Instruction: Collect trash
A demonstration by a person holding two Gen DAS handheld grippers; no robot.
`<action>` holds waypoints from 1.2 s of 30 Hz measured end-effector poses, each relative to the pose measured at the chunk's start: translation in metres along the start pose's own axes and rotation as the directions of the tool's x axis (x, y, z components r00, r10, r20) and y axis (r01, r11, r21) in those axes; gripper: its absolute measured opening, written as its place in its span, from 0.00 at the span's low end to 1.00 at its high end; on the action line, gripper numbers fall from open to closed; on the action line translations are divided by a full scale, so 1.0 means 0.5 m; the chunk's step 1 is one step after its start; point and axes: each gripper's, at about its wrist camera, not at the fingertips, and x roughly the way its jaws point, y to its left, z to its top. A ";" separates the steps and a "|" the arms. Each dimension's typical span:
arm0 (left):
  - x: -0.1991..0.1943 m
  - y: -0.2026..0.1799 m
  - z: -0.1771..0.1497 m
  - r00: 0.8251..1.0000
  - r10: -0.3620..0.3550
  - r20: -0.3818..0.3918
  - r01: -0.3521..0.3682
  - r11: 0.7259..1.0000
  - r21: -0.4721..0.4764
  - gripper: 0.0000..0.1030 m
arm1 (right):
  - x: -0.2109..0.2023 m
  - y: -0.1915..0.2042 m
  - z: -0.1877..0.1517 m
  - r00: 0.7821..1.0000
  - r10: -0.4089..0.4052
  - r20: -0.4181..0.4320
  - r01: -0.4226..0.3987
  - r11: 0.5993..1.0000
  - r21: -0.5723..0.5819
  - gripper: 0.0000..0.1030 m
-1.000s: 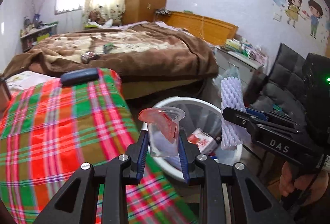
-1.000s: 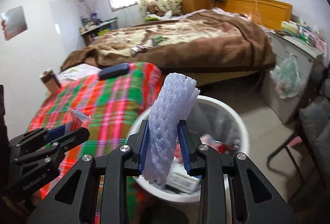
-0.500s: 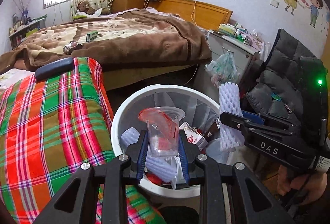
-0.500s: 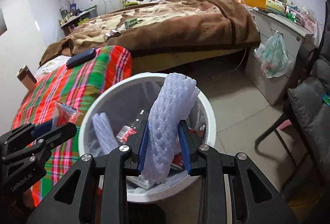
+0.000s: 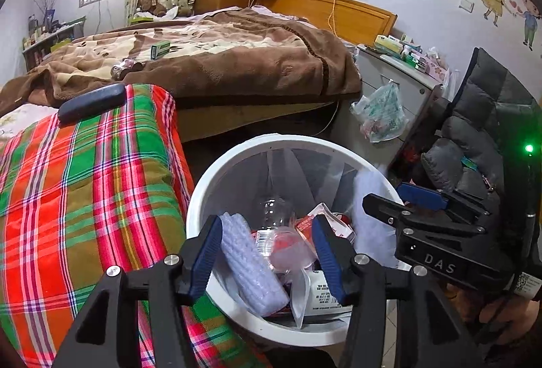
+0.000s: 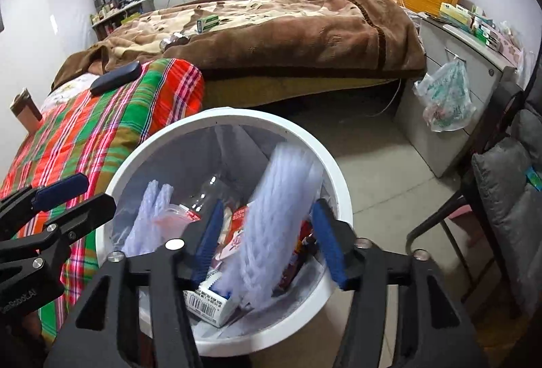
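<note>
Tools [image 5: 266,261] [image 6: 267,242] opening, trash loose over bin [image 6: 169,130]

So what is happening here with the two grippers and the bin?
A person holds both grippers over the white bin, collecting trash. The right gripper is opening and the foam net drops between its fingers into the bin. The left gripper is opening too, and the plastic cup is falling onto the trash below.

A plaid blanket [image 5: 84,185] in red and green is spread at the left, with a dark case [image 5: 91,102] laid on it. Behind, a bed [image 6: 288,29] is covered by a brown blanket, and a plastic bag [image 6: 443,97] is hung on a grey cabinet [image 6: 474,69].
</note>
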 end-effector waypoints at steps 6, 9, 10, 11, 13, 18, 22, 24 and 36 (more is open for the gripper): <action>-0.014 0.010 -0.009 1.000 0.013 0.007 -0.013 1.000 -0.008 0.56 | -0.010 -0.002 -0.005 1.000 0.014 0.015 -0.014 1.000 0.023 0.57; -0.031 0.015 -0.014 0.999 0.024 0.023 -0.024 1.000 -0.014 0.58 | -0.014 0.007 -0.007 0.999 0.021 0.029 -0.022 0.999 0.036 0.57; -0.038 0.016 -0.016 0.999 0.029 0.031 -0.029 0.999 -0.015 0.62 | -0.019 0.011 -0.009 0.999 0.022 0.036 -0.023 0.999 0.040 0.57; -0.043 0.016 -0.017 0.999 0.032 0.036 -0.032 0.999 -0.016 0.63 | -0.024 0.013 -0.011 0.999 0.022 0.043 -0.024 0.999 0.043 0.57; -0.056 0.016 -0.019 0.998 0.034 0.052 -0.033 0.999 -0.016 0.64 | -0.031 0.020 -0.015 0.998 0.021 0.060 -0.024 0.998 0.049 0.57; -0.097 0.023 -0.037 0.994 0.063 0.088 -0.061 0.998 -0.025 0.64 | -0.060 0.035 -0.038 0.994 0.005 0.108 -0.012 0.997 0.071 0.57; -0.133 0.026 -0.059 0.986 0.111 0.122 -0.108 0.994 -0.029 0.64 | -0.084 0.046 -0.066 0.989 -0.004 0.147 -0.010 0.996 0.093 0.57; -0.147 0.026 -0.071 0.981 0.131 0.142 -0.128 0.991 -0.030 0.64 | -0.095 0.054 -0.087 0.985 -0.024 0.168 0.008 0.995 0.099 0.57; -0.244 0.009 -0.156 0.955 0.175 0.239 -0.179 0.984 -0.005 0.64 | -0.160 0.105 -0.144 0.954 -0.103 0.280 0.073 0.991 0.115 0.57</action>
